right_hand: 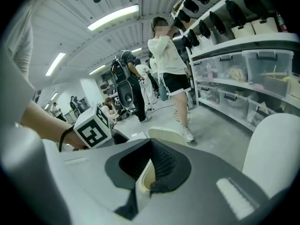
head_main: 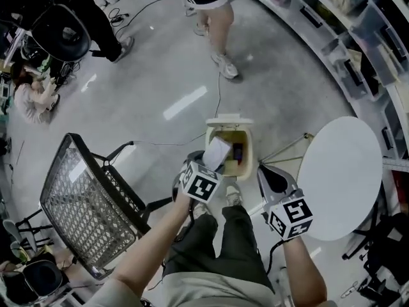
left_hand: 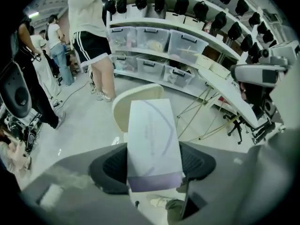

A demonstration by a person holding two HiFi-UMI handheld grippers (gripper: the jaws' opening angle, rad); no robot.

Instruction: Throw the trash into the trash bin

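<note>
While the left gripper (left_hand: 153, 165) points steeply down at lower centre of the head view, the contents run as follows, nearest first.

1. Left gripper. Jaws stand wide and clamp the lower end of item 2 between their black pads.
2. White carton (left_hand: 152, 135), flat and oblong, with a purple band at the gripped end. In the head view it lies over the near-left edge of the bin's mouth, its free end slanting into the opening. Judged light and probably empty. Thin card is stiff along its length but easily crushed, and the smooth faces are likely to slip. The present hold across the banded end looks suitable, and only modest pressure seems needed.
3. Right gripper (right_hand: 149, 163), lower right of the head view. Its pads are drawn together at the tips and hold nothing. A pale sliver shows through the slit behind them.
4. Trash bin (head_main: 250, 152), cream and rectangular, at frame centre. The lid is tipped back and a few items are already inside.
5. Round white table (head_main: 345, 178), at right and just beside the bin.
6. Wire-mesh chair (head_main: 83, 197), at left.
7. Bystander's legs (head_main: 220, 24), upper centre.
8. Curved shelving with clear storage tubs (head_main: 332, 37), upper right.
</note>
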